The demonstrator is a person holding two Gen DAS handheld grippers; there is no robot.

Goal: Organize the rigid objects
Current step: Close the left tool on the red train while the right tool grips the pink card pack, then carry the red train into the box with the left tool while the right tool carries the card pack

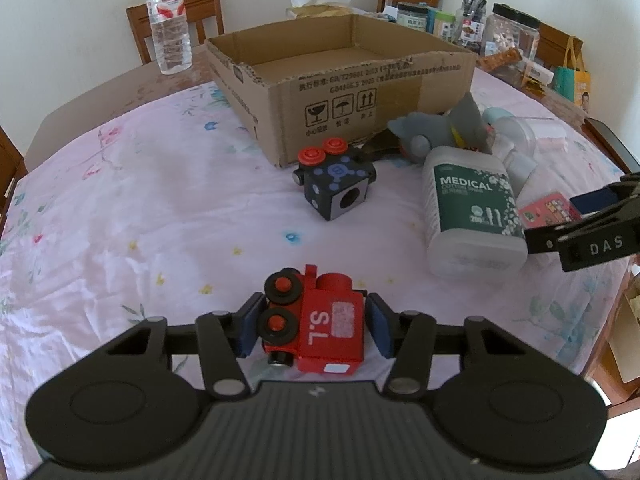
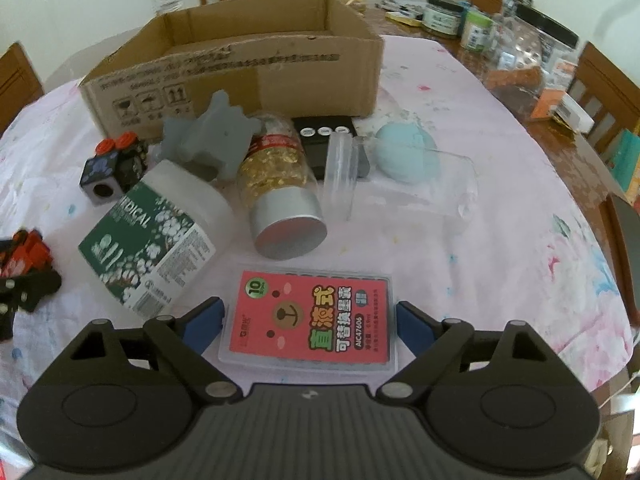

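A red toy train engine [image 1: 316,326] marked "S.L" lies on the tablecloth between the blue pads of my left gripper [image 1: 311,330]; the pads stand just off its sides, so the jaws are open. My right gripper [image 2: 308,320] is open around a flat pink refill case [image 2: 310,322], with a small gap on each side. The open cardboard box [image 1: 384,92] stands at the back; it also shows in the right wrist view [image 2: 256,76]. A dark toy cube with red wheels [image 1: 336,178] sits before the box.
A white "MEDICAL" cotton swab jar [image 1: 470,208] lies on its side, also in the right wrist view [image 2: 160,236]. A grey plush [image 2: 212,140], gold-flake jar [image 2: 280,196], clear container [image 2: 400,184], blue ball [image 2: 408,152] and black remote [image 2: 324,132] crowd the middle. A water bottle [image 1: 168,24] and jars [image 1: 516,32] stand behind.
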